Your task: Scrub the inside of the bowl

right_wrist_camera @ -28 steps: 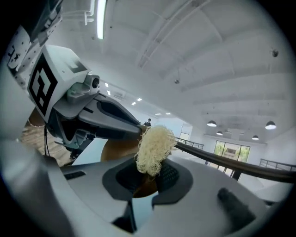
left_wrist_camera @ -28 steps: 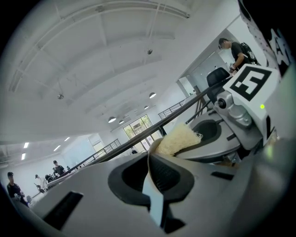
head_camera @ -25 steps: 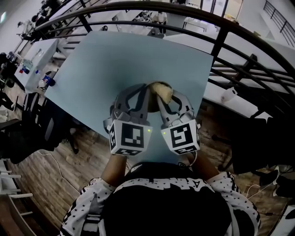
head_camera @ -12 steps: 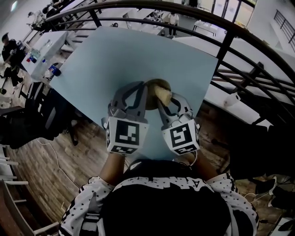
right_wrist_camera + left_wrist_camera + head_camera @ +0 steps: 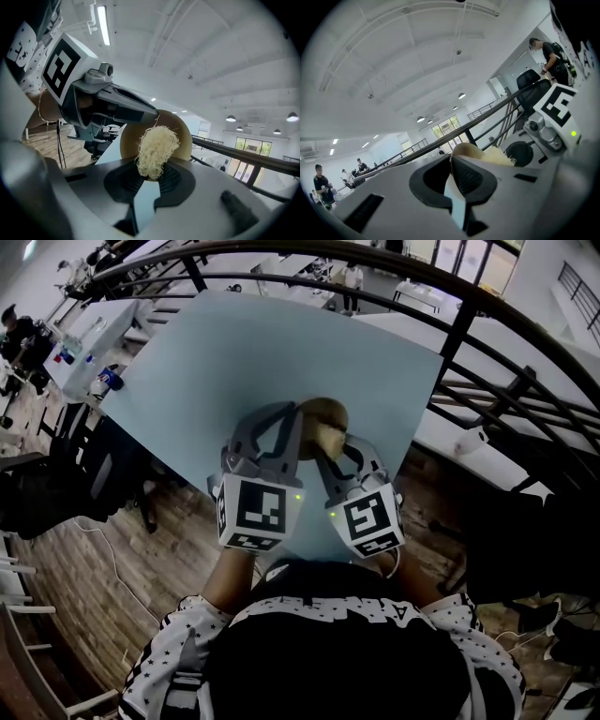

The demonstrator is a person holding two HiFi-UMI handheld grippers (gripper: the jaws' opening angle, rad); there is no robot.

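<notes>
The left gripper is pressed together on the rim of a round tan wooden bowl. It holds the bowl tipped up on its edge above the near part of a pale blue rectangular table. In the left gripper view, the two dark ribbed pads of the left gripper meet around the thin bowl wall, which rises just past them.

The right gripper pinches a pale yellow fibrous scrubbing wad. In the right gripper view, its jaws clamp the lower end of the wad. The frayed upper part of the wad lies against the inner face of the bowl, which faces that camera. The left gripper's long grey body comes in from the left and reaches the bowl's upper rim, with its black-and-white marker cube far to the left.

From the head view, the two grippers sit side by side and near the person. The bowl lies between their tips, and the wad touches the bowl on its right side. A black curved metal railing runs beyond the far and right edges of the table. Brown wooden floor shows to the left, below the table.
</notes>
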